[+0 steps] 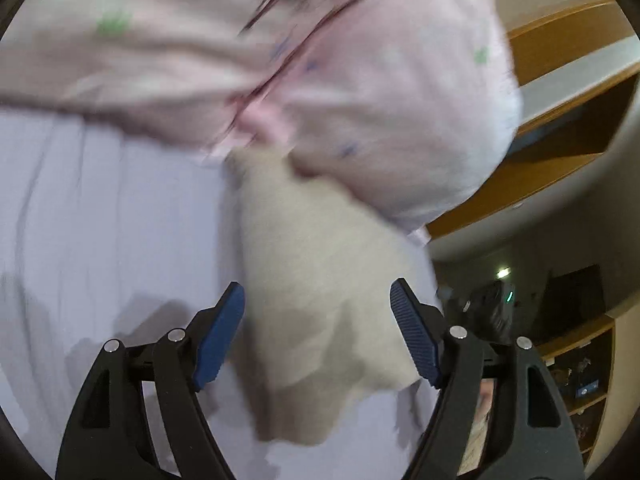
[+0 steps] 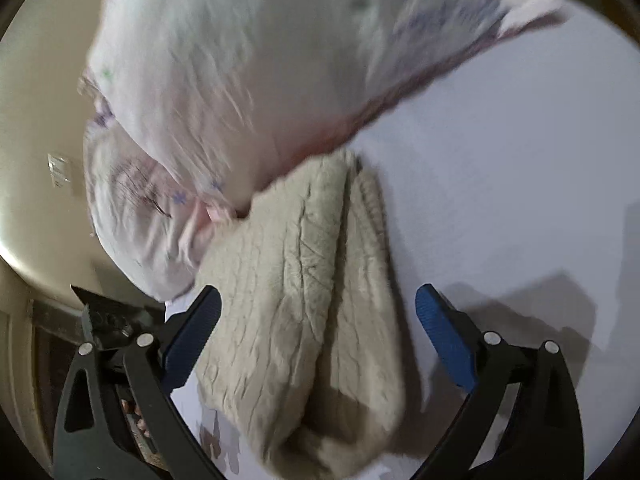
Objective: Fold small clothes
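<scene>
beige garment lies lengthwise between both pairs of open fingers

a beige knitted garment [image 2: 304, 300] is seen spread on the pale sheet [image 2: 500, 200], and its long axis runs away from the right gripper [image 2: 318, 320], almost along the line of the fingers. it is folded into two lobes with a crease between them, and the crease is aligned with the gap of the jaws. the near end is placed directly under and between the blue pads [image 2: 444, 340], which are held well apart with nothing clamped.

in the left wrist view the same beige garment [image 1: 320, 300] is found between the spread fingers of the left gripper [image 1: 318, 332], also unclamped; whether cloth is touched by either pad cannot be told through the blur.

a pink printed garment [image 1: 360, 100] is heaped at the far end, touching and partly overlapping the beige piece.

both tools are judged about equally near. since the long axis is pointed forward, the next fold is thought to call for a grip at the near edge and a carry away toward the pink heap.
</scene>
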A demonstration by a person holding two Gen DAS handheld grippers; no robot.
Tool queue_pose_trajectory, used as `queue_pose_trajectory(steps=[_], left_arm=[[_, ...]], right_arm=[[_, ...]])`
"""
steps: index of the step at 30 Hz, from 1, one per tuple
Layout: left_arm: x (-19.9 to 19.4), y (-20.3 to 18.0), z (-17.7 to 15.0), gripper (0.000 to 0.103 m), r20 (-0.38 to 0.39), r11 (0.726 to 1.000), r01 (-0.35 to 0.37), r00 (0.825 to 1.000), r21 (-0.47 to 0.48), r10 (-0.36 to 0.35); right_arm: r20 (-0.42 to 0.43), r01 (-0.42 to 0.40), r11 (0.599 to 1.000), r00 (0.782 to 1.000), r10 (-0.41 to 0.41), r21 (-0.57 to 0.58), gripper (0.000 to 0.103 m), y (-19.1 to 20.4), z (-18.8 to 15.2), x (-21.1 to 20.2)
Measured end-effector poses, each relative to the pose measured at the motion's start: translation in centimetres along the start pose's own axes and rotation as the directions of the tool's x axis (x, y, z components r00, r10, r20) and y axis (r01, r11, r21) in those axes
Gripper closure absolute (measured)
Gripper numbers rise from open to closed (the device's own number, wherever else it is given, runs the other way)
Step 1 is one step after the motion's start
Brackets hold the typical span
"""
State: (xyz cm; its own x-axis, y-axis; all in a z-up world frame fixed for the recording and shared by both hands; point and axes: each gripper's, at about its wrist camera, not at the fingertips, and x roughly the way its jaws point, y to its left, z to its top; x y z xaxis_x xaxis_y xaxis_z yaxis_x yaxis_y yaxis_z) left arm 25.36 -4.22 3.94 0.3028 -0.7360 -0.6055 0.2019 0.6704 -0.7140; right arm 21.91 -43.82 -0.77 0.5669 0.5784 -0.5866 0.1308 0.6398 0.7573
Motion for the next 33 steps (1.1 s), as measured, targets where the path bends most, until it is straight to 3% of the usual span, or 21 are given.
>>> queue_pose_trajectory(steps=[2,5,7,8,9,12,14,16,18,19,21,22,24,25,26,27,28,30,31,32,33], left_arm=[[1.5,0.4,-0.4,0.027,-0.043,1.000,-0.026,0.999,0.011,0.027],[3.6,-0.2,-1.1,0.026,-0.087,0.999,-0.011,0.996,0.034,0.014],[4.4,-0.5,-1.6,0.025,-0.088,0.999,-0.010,0.996,0.040,0.014],[4.9,-0.5,-1.8,0.025,-0.075,0.999,-0.004,0.997,0.036,0.007],[5.5,-0.4,-1.9,0.035,-0.067,1.000,0.007,0.998,0.025,-0.005],[4.4,0.6,-2.2,0.062,-0.042,0.998,0.059,0.997,0.023,-0.058],[1.4,1.0,-2.5,0.064,-0.029,0.995,0.079,0.997,0.056,-0.077],[-1.6,1.4,-3.0,0.064,0.016,0.993,0.050,0.999,0.112,-0.052],[-4.4,2.6,-2.8,0.061,0.073,0.990,-0.022,0.997,0.136,0.012],[-5.1,3.3,-2.6,0.059,0.089,0.987,-0.072,0.994,0.141,0.060],[-6.3,4.7,-2.5,0.053,0.131,0.964,-0.213,0.972,0.158,0.194],[-6.8,4.8,-2.8,0.052,0.143,0.957,-0.240,0.966,0.166,0.217],[-9.3,4.0,-4.2,0.042,0.255,0.910,-0.352,0.921,0.219,0.295],[-10.2,3.5,-4.9,0.037,0.306,0.876,-0.417,0.890,0.242,0.339],[-11.2,2.9,-5.6,0.026,0.354,0.839,-0.482,0.853,0.253,0.383],[-11.9,2.4,-6.4,0.017,0.389,0.814,-0.522,0.826,0.255,0.408],[-12.6,2.3,-7.2,0.015,0.409,0.804,-0.537,0.813,0.257,0.413],[-13.8,1.9,-8.9,0.007,0.414,0.808,-0.527,0.819,0.263,0.399],[-13.7,1.7,-9.6,0.005,0.407,0.814,-0.520,0.823,0.259,0.396],[-13.3,1.3,-10.5,0.001,0.397,0.819,-0.516,0.827,0.250,0.399],[-13.0,1.3,-11.2,0.001,0.386,0.823,-0.512,0.830,0.246,0.402]], right_arm=[[-0.021,0.004,1.000,1.000,-0.004,0.004,0.005,0.2,0.0,1.1],[-0.033,0.010,1.000,0.999,-0.011,-0.013,0.006,0.9,-0.2,1.5],[-0.030,0.013,0.999,0.999,-0.014,-0.030,0.027,1.2,-0.7,1.8],[-0.018,0.042,0.999,0.999,-0.042,-0.034,0.054,1.2,-1.0,1.8],[-0.021,0.006,1.000,1.000,-0.007,-0.013,0.068,1.0,-1.4,1.9],[-0.010,-0.050,0.999,0.999,0.050,-0.016,0.073,1.9,-2.7,1.6],[-0.042,-0.087,0.993,0.996,0.084,-0.079,0.074,4.3,-3.9,2.2],[-0.079,-0.121,0.983,0.991,0.111,-0.140,0.075,6.6,-4.8,3.4],[-0.101,-0.103,0.970,0.991,0.082,-0.222,0.074,9.4,-5.9,5.7],[-0.096,-0.069,0.964,0.994,0.045,-0.256,0.072,10.3,-6.2,6.7],[-0.037,0.096,0.940,0.993,-0.115,-0.326,0.055,11.7,-6.9,8.4],[0.028,0.195,0.915,0.980,-0.198,-0.353,0.048,12.4,-7.4,8.1],[0.219,0.323,0.862,0.942,-0.254,-0.390,0.040,14.1,-8.9,5.5],[0.293,0.323,0.855,0.932,-0.213,-0.407,0.038,15.1,-9.8,3.6],[0.299,0.276,0.867,0.941,-0.157,-0.416,0.033,15.5,-10.4,2.4],[0.255,0.146,0.892,0.966,-0.035,-0.428,0.029,15.9,-11.0,1.1],[0.179,0.011,0.902,0.981,0.074,-0.431,0.026,16.1,-11.5,0.6],[-0.005,-0.192,0.894,0.978,0.208,-0.404,0.016,16.1,-12.3,1.9],[-0.051,-0.207,0.899,0.978,0.203,-0.387,0.015,16.4,-12.5,3.2],[-0.067,-0.154,0.917,0.988,0.138,-0.367,0.016,15.7,-12.6,4.3],[-0.039,-0.005,0.938,0.999,-0.009,-0.346,0.029,14.7,-12.3,5.9]])
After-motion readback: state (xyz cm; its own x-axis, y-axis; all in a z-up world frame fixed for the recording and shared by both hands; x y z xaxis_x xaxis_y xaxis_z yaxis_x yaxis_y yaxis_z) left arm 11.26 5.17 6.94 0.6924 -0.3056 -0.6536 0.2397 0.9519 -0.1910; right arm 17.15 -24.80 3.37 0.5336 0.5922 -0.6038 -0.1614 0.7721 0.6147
